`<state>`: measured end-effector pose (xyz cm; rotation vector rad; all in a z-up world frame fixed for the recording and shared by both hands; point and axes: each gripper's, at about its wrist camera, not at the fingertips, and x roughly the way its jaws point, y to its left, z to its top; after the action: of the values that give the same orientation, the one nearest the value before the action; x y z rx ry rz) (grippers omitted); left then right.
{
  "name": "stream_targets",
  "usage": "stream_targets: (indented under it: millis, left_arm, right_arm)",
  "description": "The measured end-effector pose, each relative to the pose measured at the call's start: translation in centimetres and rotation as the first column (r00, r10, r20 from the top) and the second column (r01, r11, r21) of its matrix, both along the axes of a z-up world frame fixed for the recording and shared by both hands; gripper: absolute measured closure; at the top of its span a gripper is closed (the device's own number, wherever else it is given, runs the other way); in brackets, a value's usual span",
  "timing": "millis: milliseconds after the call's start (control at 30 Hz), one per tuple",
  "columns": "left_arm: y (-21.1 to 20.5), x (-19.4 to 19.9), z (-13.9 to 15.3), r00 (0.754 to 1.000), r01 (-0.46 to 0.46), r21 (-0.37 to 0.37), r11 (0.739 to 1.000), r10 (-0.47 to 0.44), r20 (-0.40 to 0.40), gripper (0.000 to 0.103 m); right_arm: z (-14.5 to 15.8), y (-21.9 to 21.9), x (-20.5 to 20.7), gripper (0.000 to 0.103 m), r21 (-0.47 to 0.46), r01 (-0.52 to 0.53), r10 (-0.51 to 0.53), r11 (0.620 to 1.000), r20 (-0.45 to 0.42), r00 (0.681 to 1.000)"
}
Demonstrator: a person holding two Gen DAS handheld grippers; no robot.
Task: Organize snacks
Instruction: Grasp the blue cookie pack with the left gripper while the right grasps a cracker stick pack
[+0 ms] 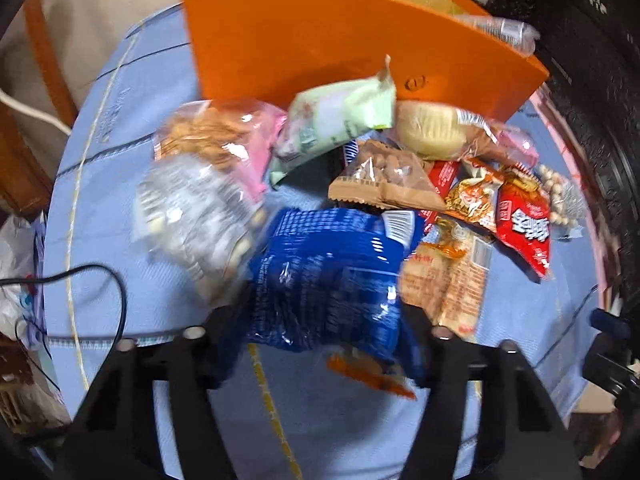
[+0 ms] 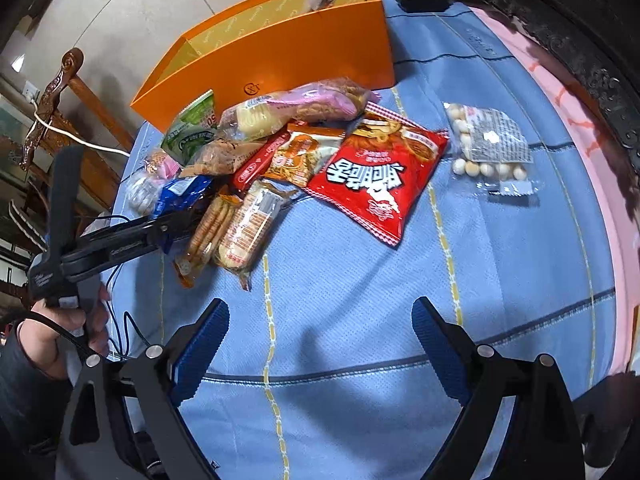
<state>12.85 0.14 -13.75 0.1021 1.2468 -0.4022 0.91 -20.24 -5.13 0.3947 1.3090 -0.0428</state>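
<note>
Pinching a blue snack bag [image 1: 326, 280] between its fingers, the left gripper [image 1: 326, 332] held it at the near edge of the snack pile, with the orange box [image 1: 320, 44] standing beyond. The right gripper [image 2: 320, 344] hung open over bare blue cloth [image 2: 360, 280], the red chip bag [image 2: 376, 176] lying just ahead of it and a packet of white balls [image 2: 488, 144] further off to its right.

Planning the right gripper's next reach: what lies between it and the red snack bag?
Only bare blue cloth lies between the open right gripper and the red snack bag, as the right wrist view shows.
</note>
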Motion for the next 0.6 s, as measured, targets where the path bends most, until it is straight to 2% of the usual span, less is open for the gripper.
stream_targets:
  millis: [67, 167, 333, 467, 600]
  left_arm:
    - [1.5, -0.7, 0.9, 1.000, -0.029, -0.042, 0.999, 0.029, 0.001, 0.046]
    - [2.7, -1.8, 1.9, 0.999, -0.041, -0.045, 0.998, 0.041, 0.014, 0.046]
    - [4.3, -2.7, 1.6, 0.998, -0.066, -0.033, 0.997, 0.066, 0.002, 0.046]
    - [5.3, -2.1, 1.1, 0.995, -0.101, -0.050, 0.994, 0.100, -0.029, 0.046]
    - [5.9, -1.6, 1.0, 0.992, -0.120, -0.068, 0.990, 0.117, -0.042, 0.046]
  right_arm:
    - [-0.5, 0.6, 0.7, 0.010, 0.006, -0.020, 0.020, 1.000, -0.014, 1.000]
    - [-1.3, 2.0, 2.4, 0.010, -0.024, -0.048, 0.048, 0.999, -0.023, 0.999]
    - [-3.3, 2.7, 6.1, 0.010, 0.002, 0.020, -0.020, 1.000, -0.043, 0.999]
    - [-5.0, 5.1, 8.4, 0.011, -0.065, -0.073, 0.069, 0.995, -0.071, 0.995]
    - [-6.3, 7.0, 9.5, 0.021, -0.121, -0.164, 0.151, 0.979, -0.110, 0.982]
